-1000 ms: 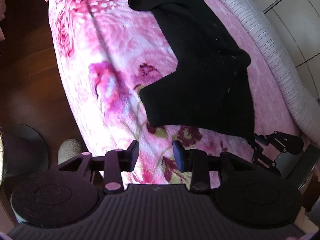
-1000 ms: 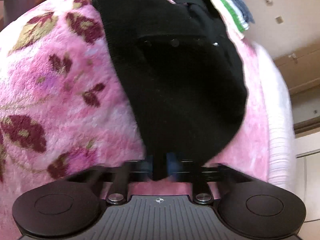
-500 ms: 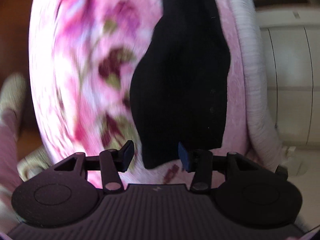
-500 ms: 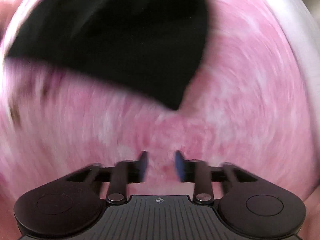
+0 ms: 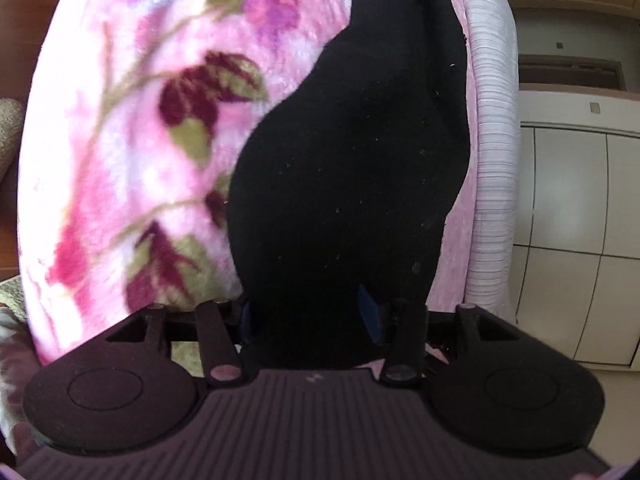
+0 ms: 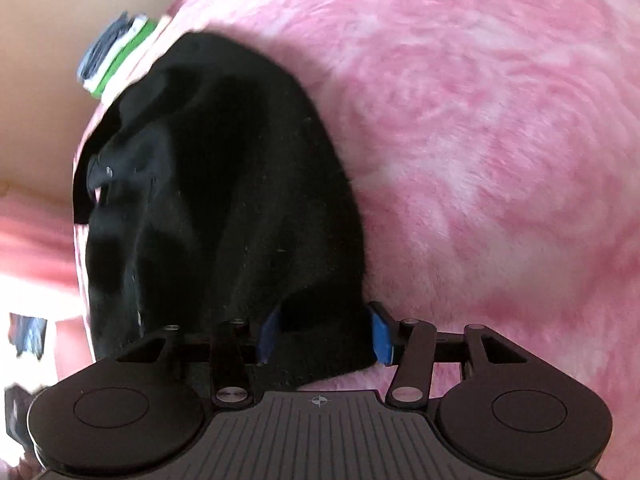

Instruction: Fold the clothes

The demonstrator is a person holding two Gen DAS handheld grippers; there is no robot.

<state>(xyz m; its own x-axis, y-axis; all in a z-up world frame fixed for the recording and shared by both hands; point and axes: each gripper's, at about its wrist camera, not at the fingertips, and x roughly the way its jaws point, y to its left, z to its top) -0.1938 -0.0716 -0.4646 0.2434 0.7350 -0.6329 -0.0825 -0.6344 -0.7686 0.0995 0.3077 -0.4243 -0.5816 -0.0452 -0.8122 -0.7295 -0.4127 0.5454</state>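
Note:
A black garment (image 5: 352,168) lies stretched along a pink flowered blanket (image 5: 132,148) on a bed. In the left wrist view my left gripper (image 5: 306,316) stands open, with the near end of the garment lying between its blue pads (image 5: 367,312). In the right wrist view the same black garment (image 6: 224,208) lies bunched on the pink blanket (image 6: 500,152). My right gripper (image 6: 322,334) is open, and an edge of the cloth fills the gap between its blue pads (image 6: 380,334). Neither pair of pads presses the cloth.
A white ribbed cover (image 5: 494,168) runs along the bed's right side, with white cabinets (image 5: 576,220) beyond. A small stack of folded clothes (image 6: 114,56) with green and blue edges sits at the far end of the bed.
Both grippers have swung and moved in onto the garment. Its ends now sit between the open pads. The right gripper, shut on the cloth a second ago, opened and moved to another edge.

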